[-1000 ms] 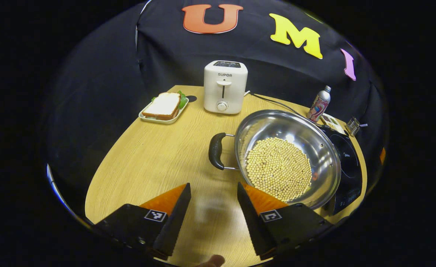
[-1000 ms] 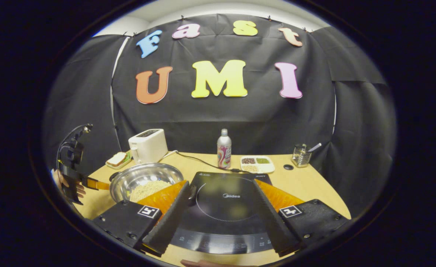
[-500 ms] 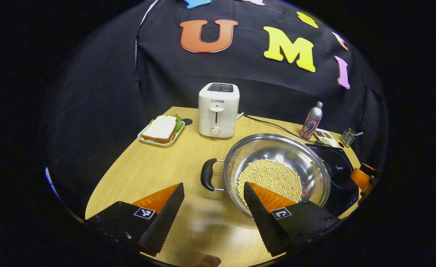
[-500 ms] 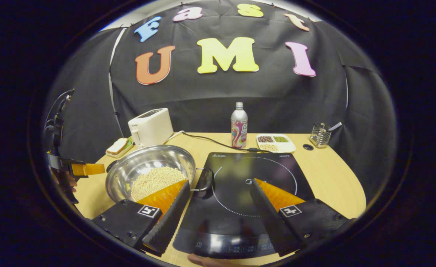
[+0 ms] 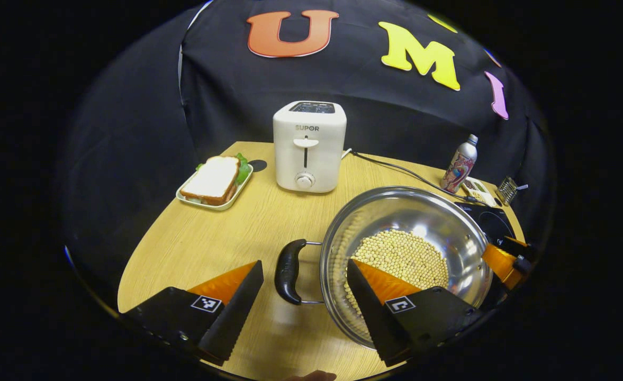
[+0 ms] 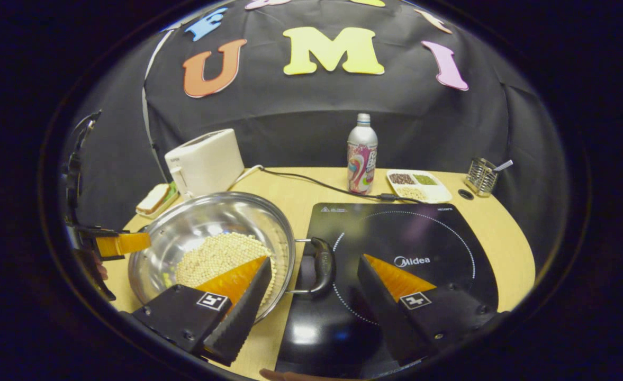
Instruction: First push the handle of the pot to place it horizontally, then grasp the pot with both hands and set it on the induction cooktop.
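Pot (image 5: 404, 254) of yellow beans (image 5: 404, 256) is sitting on the worktop (image 5: 221, 233) near its front edge, just beside the induction cooktop (image 6: 396, 248), and its two black handles are lying level, one to each side. I am holding the left tool (image 5: 303, 301) wide open, with the left handle (image 5: 288, 271) lying between its fingers but not touching them. I am holding the right tool (image 6: 314, 293) wide open too, around the right handle (image 6: 323, 263), which is reaching over the edge of the cooktop.

My judgement is that the push is done and the two-handed grasp is coming. The risk is that one tool is closing before the other, so the pot is turning or tilting and the beans are spilling. The handles look smooth and round, so a grip near their ends could slip. Also the pot could catch the raised edge of the cooktop if I am lifting too low.
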Demonstrator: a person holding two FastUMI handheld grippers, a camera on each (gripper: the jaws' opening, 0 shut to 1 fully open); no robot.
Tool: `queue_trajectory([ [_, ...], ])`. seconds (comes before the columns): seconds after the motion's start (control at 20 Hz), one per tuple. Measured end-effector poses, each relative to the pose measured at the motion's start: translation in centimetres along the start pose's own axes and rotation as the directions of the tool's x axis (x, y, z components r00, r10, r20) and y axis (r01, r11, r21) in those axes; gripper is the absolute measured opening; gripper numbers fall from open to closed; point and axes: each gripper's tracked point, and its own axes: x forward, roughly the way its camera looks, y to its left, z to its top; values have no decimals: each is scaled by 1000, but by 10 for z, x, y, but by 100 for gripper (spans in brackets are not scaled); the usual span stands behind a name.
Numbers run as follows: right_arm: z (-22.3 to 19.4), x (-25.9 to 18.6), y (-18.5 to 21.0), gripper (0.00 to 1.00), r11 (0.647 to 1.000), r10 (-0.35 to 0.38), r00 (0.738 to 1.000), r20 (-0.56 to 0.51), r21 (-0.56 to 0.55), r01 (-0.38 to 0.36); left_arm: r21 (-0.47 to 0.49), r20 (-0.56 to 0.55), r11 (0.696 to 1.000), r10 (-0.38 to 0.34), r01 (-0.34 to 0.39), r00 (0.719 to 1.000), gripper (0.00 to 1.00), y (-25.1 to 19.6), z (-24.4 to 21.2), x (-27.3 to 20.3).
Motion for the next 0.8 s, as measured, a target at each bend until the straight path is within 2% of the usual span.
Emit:
queue_trajectory([
  [0.15, -6, 12, 5, 100, 1000, -4, 999, -44, 7, 4, 39, -23, 999, 18, -17, 1000, 95, 3, 0, 8],
  [0.25, -5, 17, 5, 100, 1000, -8, 999, -51, 7, 9, 47, -31, 998, 41, -40, 999, 90, 8, -1, 18],
  [0.4, -5, 25, 5, 94, 997, -1, 997, -71, -73, -4, 19, -62, 1000, 12, -11, 998, 84, -1, -7, 29],
  [0.45, -1, 29, 5, 98, 997, -1, 998, -59, -79, -4, 21, -78, 1000, 12, -10, 997, 91, -2, -12, 33],
  [0.5, 0, 33, 4, 98, 996, -5, 998, -56, -85, 0, 34, -73, 999, 17, -14, 997, 73, -1, -10, 31],
  [0.55, 0, 33, 3, 90, 996, -9, 999, -47, -89, 5, 40, -73, 999, 18, -15, 997, 73, -1, -10, 33],
  [0.6, -1, 33, 4, 90, 996, -6, 999, -53, -92, 1, 40, -81, 999, 17, -14, 997, 73, -2, -11, 32],
  [0.65, 2, 33, 6, 80, 996, 7, 998, -57, -91, -12, 33, -78, 999, 11, -8, 997, 73, -3, -10, 31],
  [0.7, 0, 33, 5, 73, 995, 9, 998, -59, -97, -14, 34, -88, 999, 11, -9, 996, 81, -3, -10, 30],
  [0.75, 0, 33, 5, 65, 995, 12, 998, -62, -100, -19, 39, -88, 999, 15, -12, 996, 70, -2, -10, 32],
  [0.8, 1, 30, 6, 66, 996, 15, 998, -61, -88, -21, 46, -89, 999, 21, -17, 996, 70, -2, -9, 32],
])
